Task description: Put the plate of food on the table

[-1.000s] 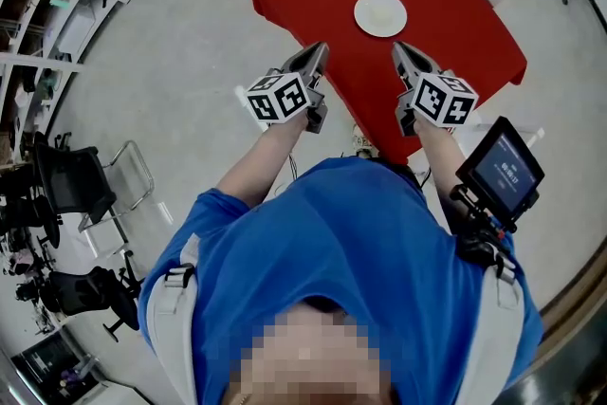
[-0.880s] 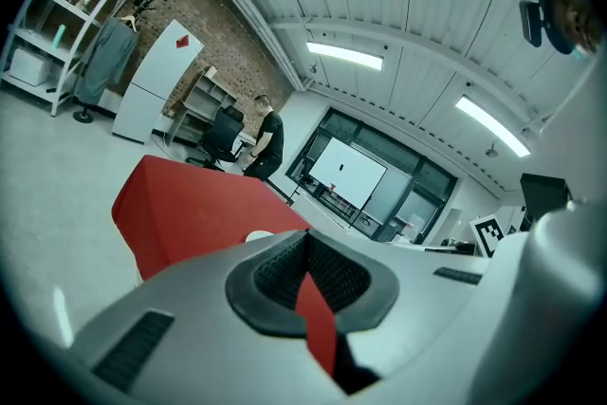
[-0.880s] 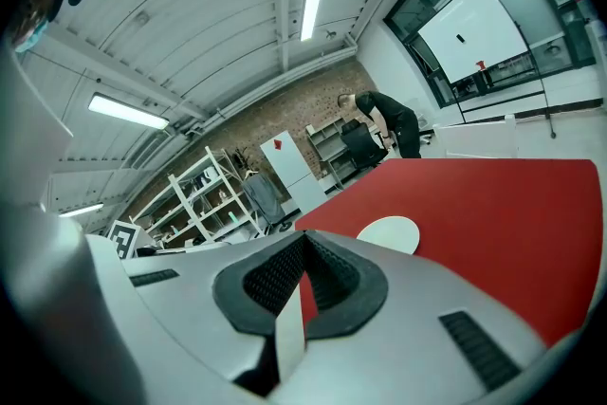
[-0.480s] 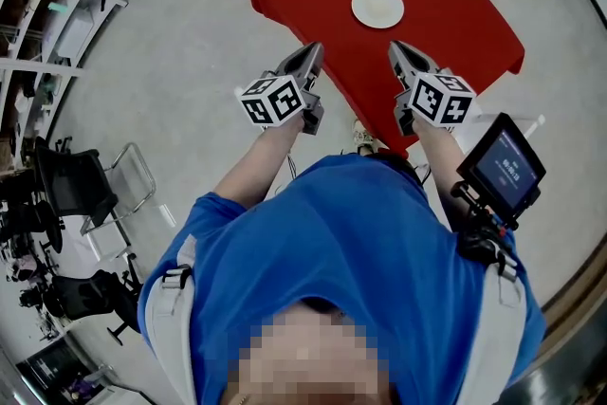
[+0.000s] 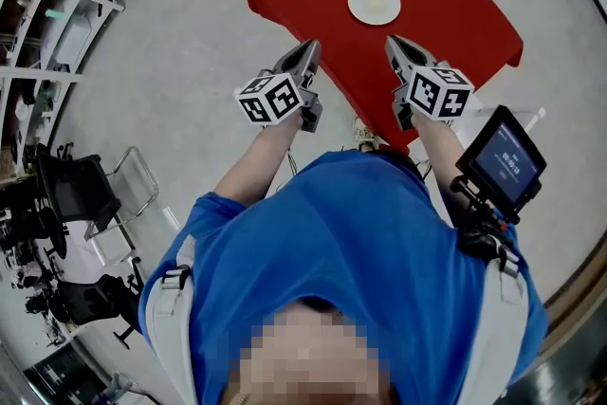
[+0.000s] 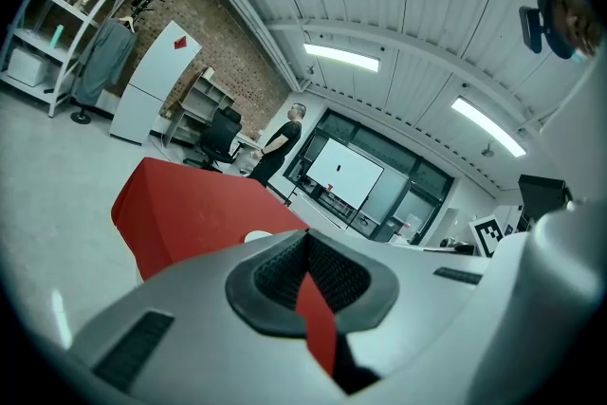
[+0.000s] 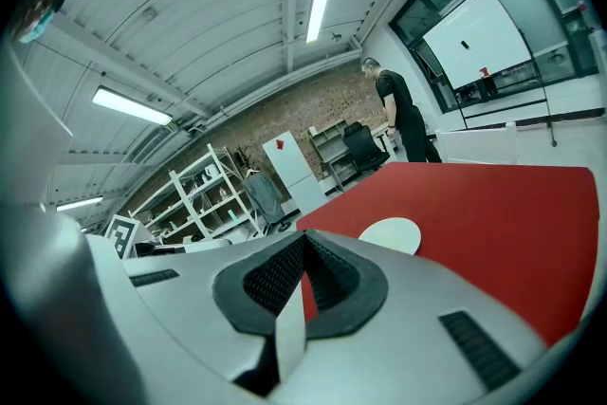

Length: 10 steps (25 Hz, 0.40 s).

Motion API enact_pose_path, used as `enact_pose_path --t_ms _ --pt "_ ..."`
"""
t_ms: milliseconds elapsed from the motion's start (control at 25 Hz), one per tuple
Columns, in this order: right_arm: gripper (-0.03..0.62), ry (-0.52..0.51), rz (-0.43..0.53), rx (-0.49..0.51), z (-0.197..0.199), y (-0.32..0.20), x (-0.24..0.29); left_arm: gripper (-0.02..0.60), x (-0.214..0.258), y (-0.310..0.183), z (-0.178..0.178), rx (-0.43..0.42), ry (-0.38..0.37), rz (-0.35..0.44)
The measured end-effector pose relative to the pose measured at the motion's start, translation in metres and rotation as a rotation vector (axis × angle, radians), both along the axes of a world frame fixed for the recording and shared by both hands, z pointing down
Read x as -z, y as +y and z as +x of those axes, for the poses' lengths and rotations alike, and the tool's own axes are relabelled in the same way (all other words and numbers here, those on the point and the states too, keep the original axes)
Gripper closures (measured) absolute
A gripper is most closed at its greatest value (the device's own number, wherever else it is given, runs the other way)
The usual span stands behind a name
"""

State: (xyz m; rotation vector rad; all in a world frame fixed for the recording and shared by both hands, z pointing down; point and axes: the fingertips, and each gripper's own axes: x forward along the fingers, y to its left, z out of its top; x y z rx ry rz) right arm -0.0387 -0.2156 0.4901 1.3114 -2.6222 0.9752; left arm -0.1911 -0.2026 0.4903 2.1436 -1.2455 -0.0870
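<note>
A white plate [image 5: 374,2] lies flat on the red-clothed table [image 5: 446,24], near its middle; I cannot make out any food on it. Both grippers hover over the table's near edge, short of the plate and apart from it. My left gripper [image 5: 311,46] is shut with nothing in it, over the table's left near side. My right gripper [image 5: 390,41] is also shut and empty, just below the plate. The right gripper view has the plate [image 7: 390,234] ahead on the red cloth [image 7: 512,223]. Only a sliver of the plate [image 6: 258,235] peeks over the jaws in the left gripper view.
A person in black [image 7: 400,114] stands beyond the table. Metal shelving [image 5: 38,24] and black office chairs [image 5: 71,185] line the left. A white fridge [image 6: 152,85] stands by a brick wall. A small screen [image 5: 500,164] is mounted at my right side. Grey floor surrounds the table.
Table and plate have drifted slightly up and left in the head view, as the camera shifted. Both grippers hold their pose, still shut.
</note>
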Motion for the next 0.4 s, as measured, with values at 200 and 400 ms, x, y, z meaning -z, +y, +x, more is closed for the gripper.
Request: enact_pose_path --t_ms 200,400 --pt "0.592 0.004 -0.006 -0.005 0.0004 -0.0009 0.0001 0.574 0.0016 -0.0016 0.0012 0.0 0.006 -0.004" --pt "0.592 0.007 -0.002 0.0 -0.003 -0.0061 0.0031 0.574 0.0045 -0.0046 -0.0009 0.004 0.01 -0.007"
